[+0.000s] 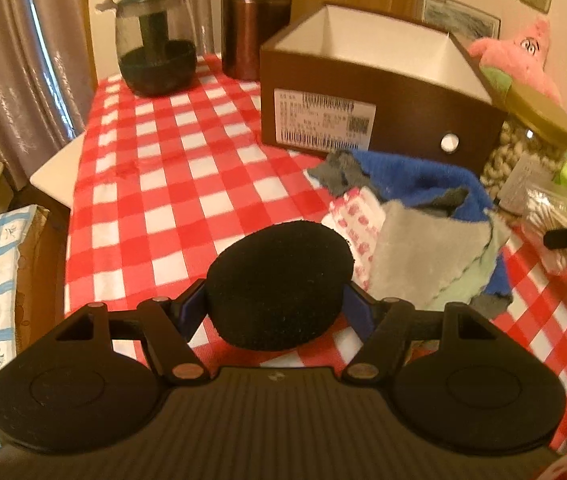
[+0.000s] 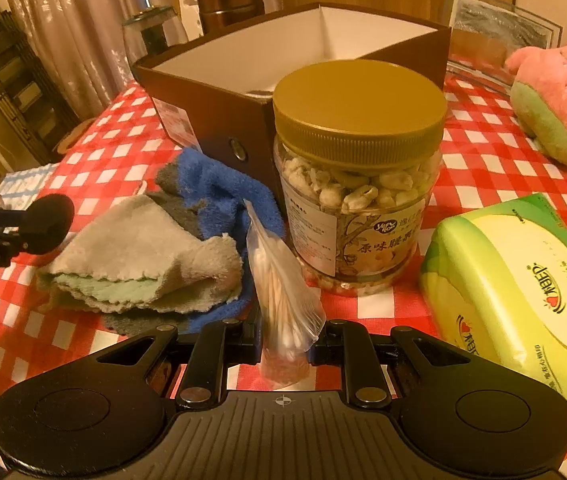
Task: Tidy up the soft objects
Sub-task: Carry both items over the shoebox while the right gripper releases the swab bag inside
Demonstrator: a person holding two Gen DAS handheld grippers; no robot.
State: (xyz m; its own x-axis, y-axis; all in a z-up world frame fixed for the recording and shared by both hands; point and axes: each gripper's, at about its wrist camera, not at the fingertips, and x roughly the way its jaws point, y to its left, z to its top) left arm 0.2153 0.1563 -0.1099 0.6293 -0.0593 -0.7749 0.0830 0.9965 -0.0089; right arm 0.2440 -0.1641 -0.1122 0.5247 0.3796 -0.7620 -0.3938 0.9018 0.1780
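The left gripper squeezes a round black sponge between its fingers, up off the table with the red and white cloth. The right gripper pinches a clear bag of cotton swabs. A pile of soft cloths lies by the brown box, which sits toward the table's far edge.

A red-checked table bears a brown box, cloths, nut jar, tissue pack.
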